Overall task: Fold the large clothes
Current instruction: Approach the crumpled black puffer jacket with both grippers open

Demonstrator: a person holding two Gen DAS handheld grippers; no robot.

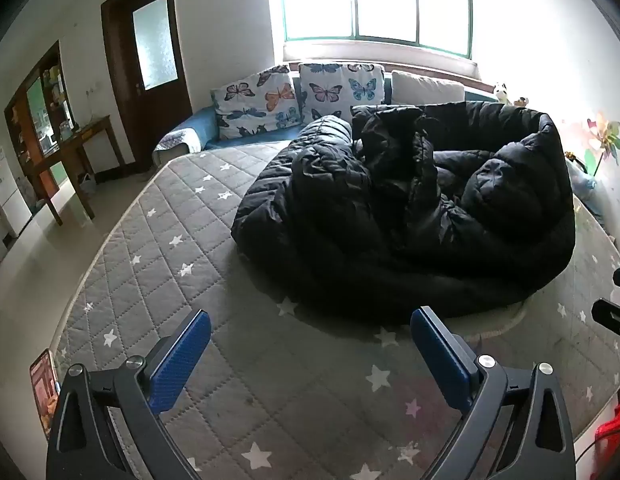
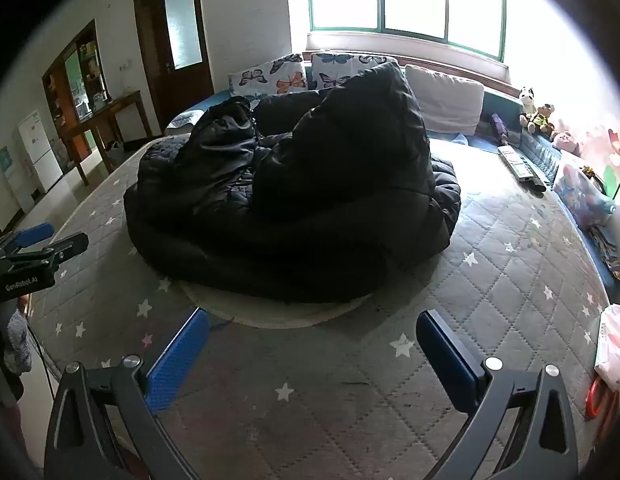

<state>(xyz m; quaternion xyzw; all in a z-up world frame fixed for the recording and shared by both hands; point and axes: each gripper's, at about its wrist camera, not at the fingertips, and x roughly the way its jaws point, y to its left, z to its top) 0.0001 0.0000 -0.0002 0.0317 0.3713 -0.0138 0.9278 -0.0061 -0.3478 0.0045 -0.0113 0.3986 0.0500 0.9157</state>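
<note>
Both my grippers, left [image 1: 310,356] and right [image 2: 312,354], hover with jaws released, empty. The black coat [image 1: 406,208] lies bunched on the bed [image 1: 158,248]; grabbing one slippery puffy layer risks dragging the whole heap.

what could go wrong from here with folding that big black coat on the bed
1. The black puffer coat lies in a bulky, crumpled heap, so a gripper could pinch several layers at once, or the slick padding could slip out.
2. Both the left gripper and right gripper are open and short of the coat; nothing is held yet.
3. The remote control lies near the coat and spreading it could sweep it off.
</note>
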